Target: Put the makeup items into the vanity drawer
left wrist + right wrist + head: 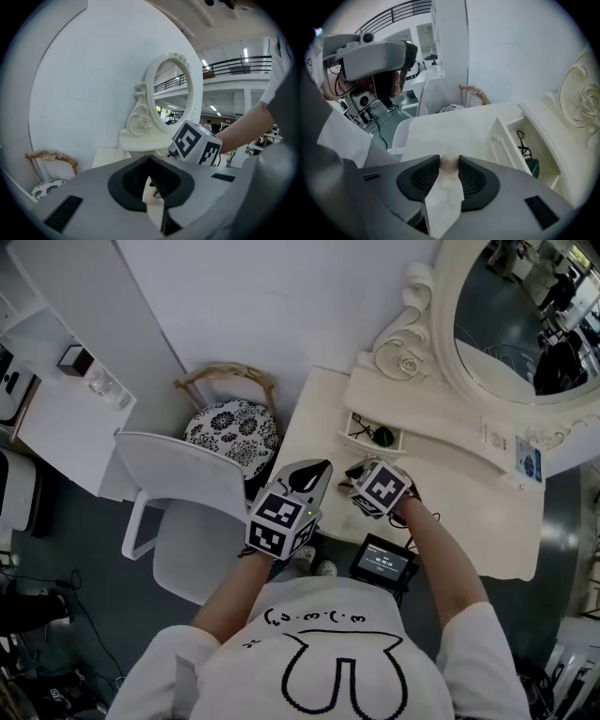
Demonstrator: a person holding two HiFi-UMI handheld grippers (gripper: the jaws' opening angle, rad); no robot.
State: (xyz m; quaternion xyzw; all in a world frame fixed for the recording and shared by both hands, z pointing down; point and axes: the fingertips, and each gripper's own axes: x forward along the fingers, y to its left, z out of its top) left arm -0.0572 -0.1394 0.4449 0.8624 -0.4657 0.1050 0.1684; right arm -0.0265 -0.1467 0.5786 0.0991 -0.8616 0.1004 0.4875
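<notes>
I log the right hand-held gripper [449, 160] pinching a pale makeup item [449, 163] at its tips over the surface [452, 131], short of the open drawer [504, 140], the left hand-held gripper [148, 158] pressed together; risk: so shallow a hold could let it slip.

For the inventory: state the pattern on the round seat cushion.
The cushion: black-and-white floral, clearest in head view.
</notes>
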